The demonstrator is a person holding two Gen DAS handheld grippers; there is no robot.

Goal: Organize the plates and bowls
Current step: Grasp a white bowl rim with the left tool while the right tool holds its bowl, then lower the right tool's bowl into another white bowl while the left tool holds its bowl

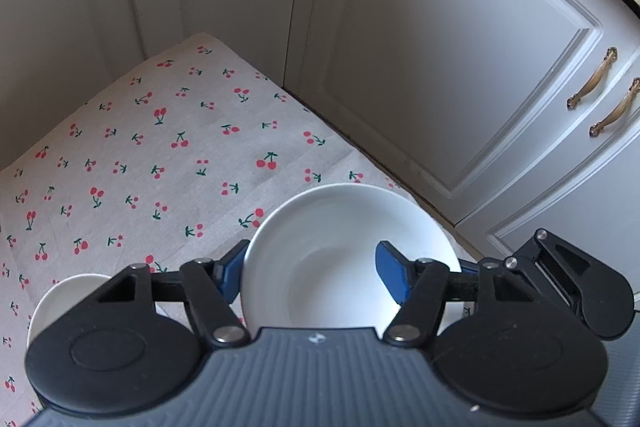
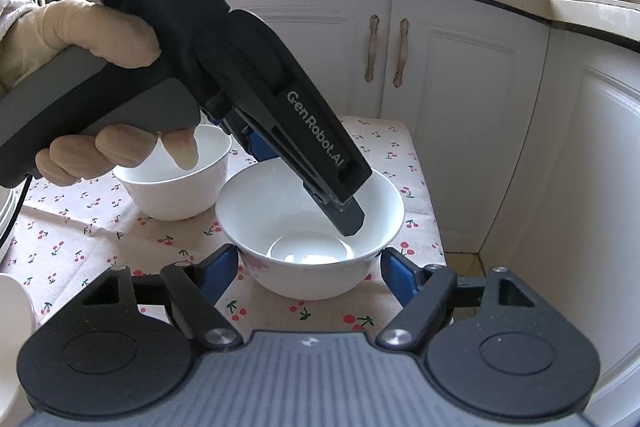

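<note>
A white bowl stands on the cherry-print cloth. My left gripper reaches down over its rim. One blue finger lies against the outside of the wall and the other finger hangs inside the bowl, well apart, so the jaws are open. My right gripper is low at the bowl's near side, open, with a blue finger close on each flank of the bowl's base. A second white bowl sits just to the left.
White cabinet doors close in behind and to the right of the small cloth-covered table. A stack of white plates shows at the left edge, and another white dish at the lower left. A gloved hand holds the left gripper.
</note>
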